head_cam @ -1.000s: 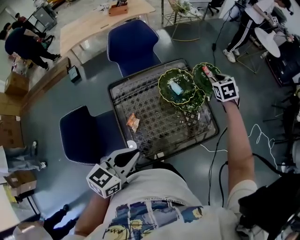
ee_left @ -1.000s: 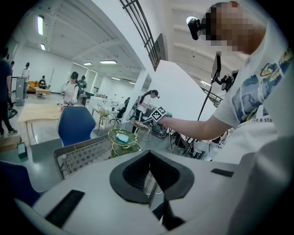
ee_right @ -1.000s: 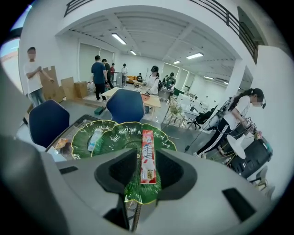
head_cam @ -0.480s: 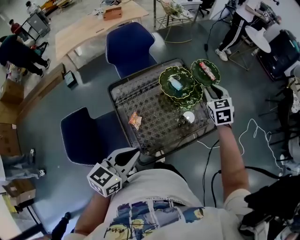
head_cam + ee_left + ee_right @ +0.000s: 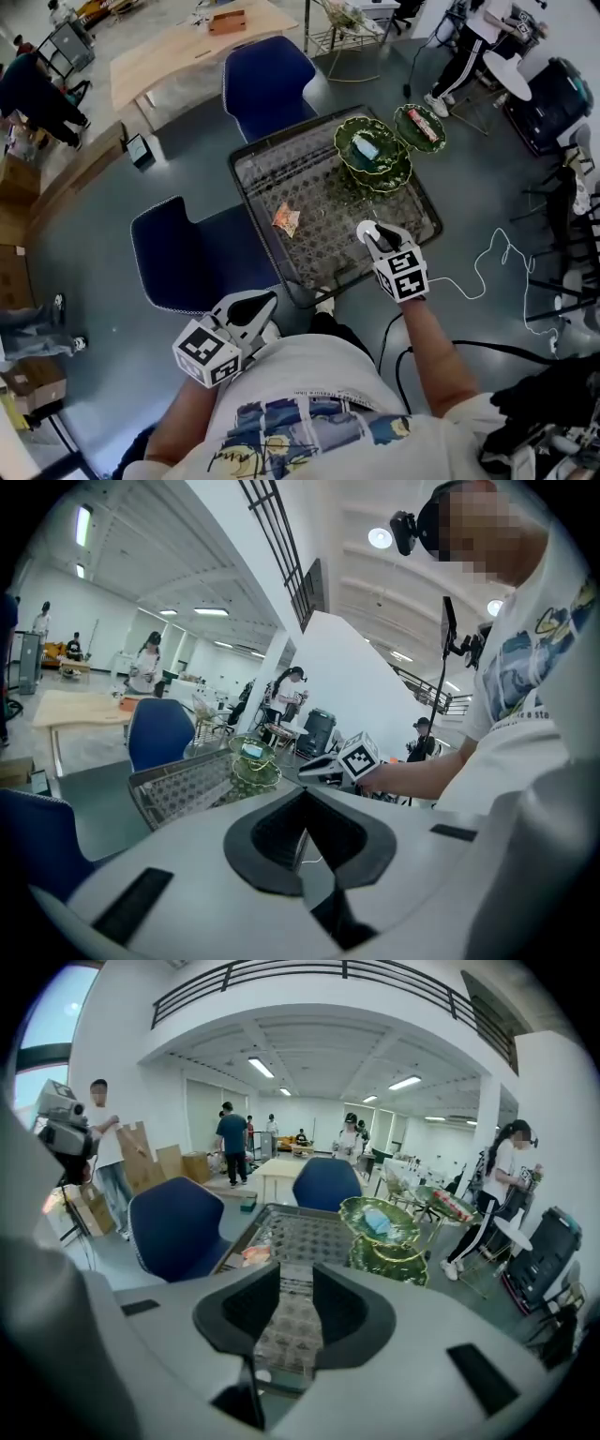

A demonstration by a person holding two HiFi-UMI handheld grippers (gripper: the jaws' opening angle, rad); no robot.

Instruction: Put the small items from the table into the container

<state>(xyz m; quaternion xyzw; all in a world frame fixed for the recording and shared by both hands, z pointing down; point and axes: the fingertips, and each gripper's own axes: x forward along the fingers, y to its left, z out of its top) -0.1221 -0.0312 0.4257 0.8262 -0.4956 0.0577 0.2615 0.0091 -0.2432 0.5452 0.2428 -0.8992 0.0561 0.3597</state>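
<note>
An orange snack packet lies on the patterned glass table left of centre. At the far right corner stands a tiered green leaf dish with a pale blue item in its top bowl. A smaller green dish beside it holds a red packet. My right gripper hovers over the table's near right edge, open and empty; the table top shows between its jaws. My left gripper is shut and empty, off the table's near left corner, close to my body.
Two blue chairs stand by the table, one at the far side and one on the left. A white cable lies on the floor at right. A wooden table and several people are farther off.
My right gripper has drawn back from the green dishes at the far right to the table's near right edge. The left gripper has shifted only a little beside my body.
</note>
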